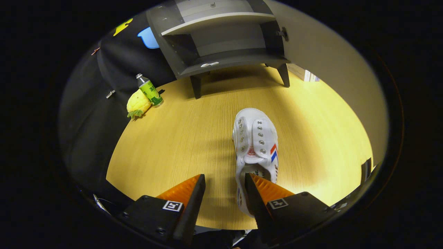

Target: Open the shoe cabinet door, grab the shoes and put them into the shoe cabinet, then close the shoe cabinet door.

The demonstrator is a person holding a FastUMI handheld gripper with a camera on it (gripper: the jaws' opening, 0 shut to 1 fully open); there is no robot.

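Gripper (225, 180) hovers over the light wooden tabletop (180, 138), orange ribbed fingers (187, 188) spread apart with bare wood between them. The white canvas shoe with metal eyelets and red-and-blue stripes (256, 145) lies toe toward the cabinet, its heel end just at the right finger; whether they touch is unclear. Open wood runs from shoe to the grey shoe cabinet (221, 41), its door (328, 58) swung wide, lower shelf bare but for a small white tag. Well off left, a green bottle (149, 90) leans beside a yellow plush pineapple (137, 103) near the table edge.
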